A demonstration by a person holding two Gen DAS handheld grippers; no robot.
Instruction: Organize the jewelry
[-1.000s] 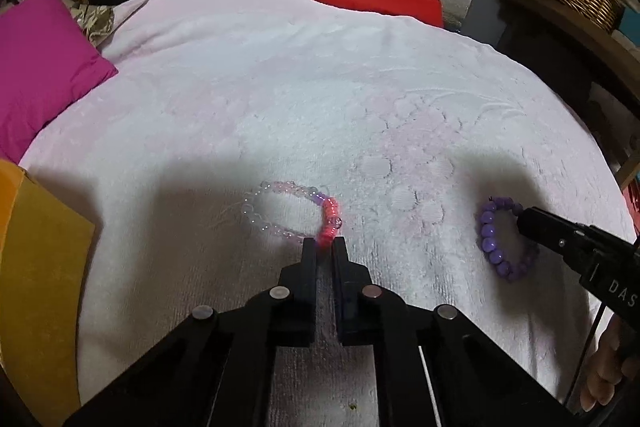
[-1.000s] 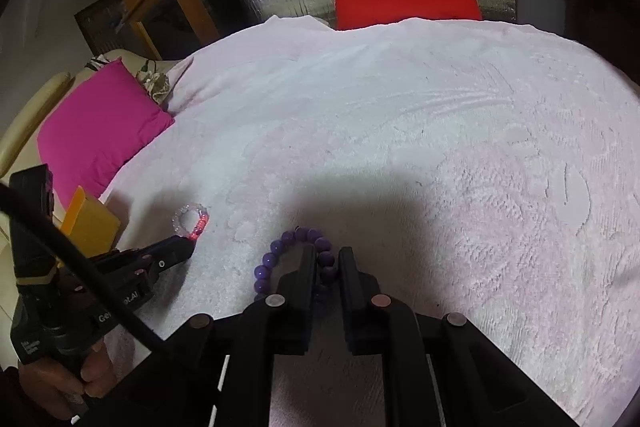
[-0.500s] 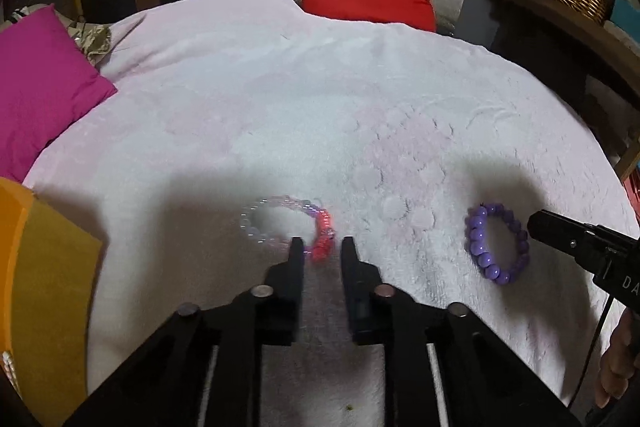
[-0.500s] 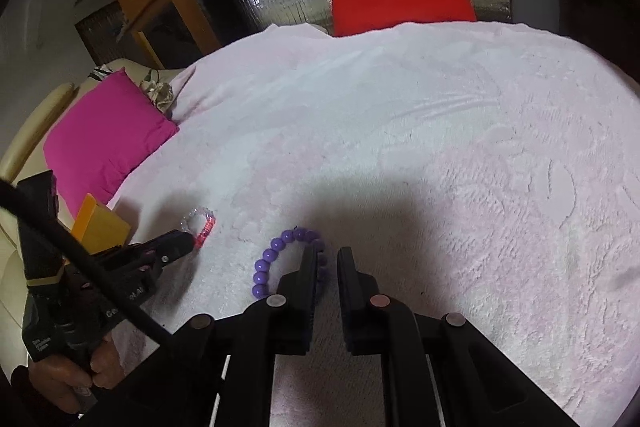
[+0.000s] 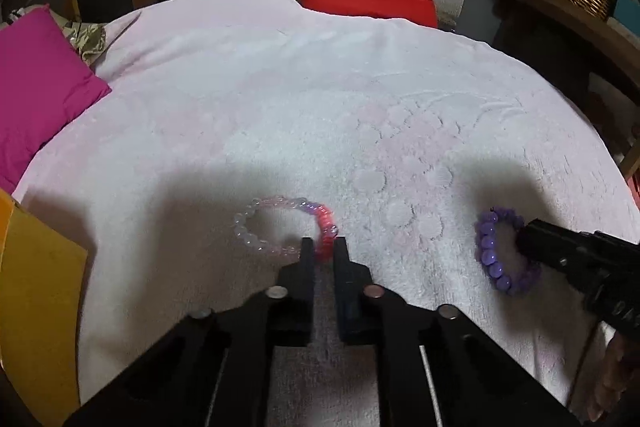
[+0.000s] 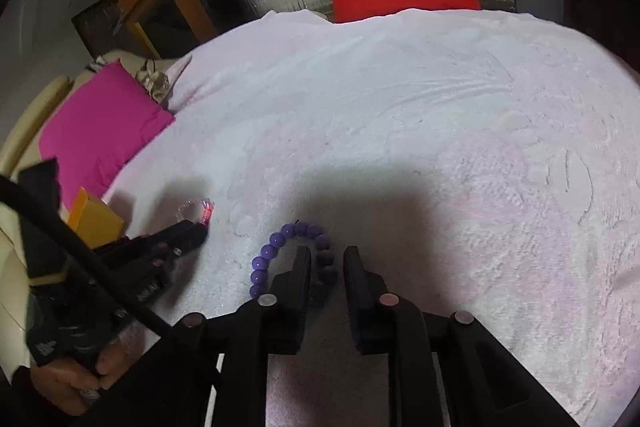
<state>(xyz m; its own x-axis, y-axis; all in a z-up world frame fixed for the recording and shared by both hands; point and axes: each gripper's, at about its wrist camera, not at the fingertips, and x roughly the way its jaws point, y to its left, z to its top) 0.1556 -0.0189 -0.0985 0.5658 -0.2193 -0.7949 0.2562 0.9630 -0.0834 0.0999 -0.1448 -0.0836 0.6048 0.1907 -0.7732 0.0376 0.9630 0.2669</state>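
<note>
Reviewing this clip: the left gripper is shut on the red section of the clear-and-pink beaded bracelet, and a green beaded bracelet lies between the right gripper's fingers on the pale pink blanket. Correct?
Not quite. The bracelet at the right gripper is a purple beaded bracelet, not green, as the right wrist view shows; those jaws are opening around it. The left gripper is shut on the clear-and-pink beaded bracelet on the pale pink blanket.

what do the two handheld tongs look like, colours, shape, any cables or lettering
Both are matte black plastic: the left tongs and right tongs each have two flat, narrow fingers on angled linkage arms with round silver pivot pins. White lettering, unreadable here, marks the bodies. A thick black cable runs past the left unit. No sleeves are visible.
</note>
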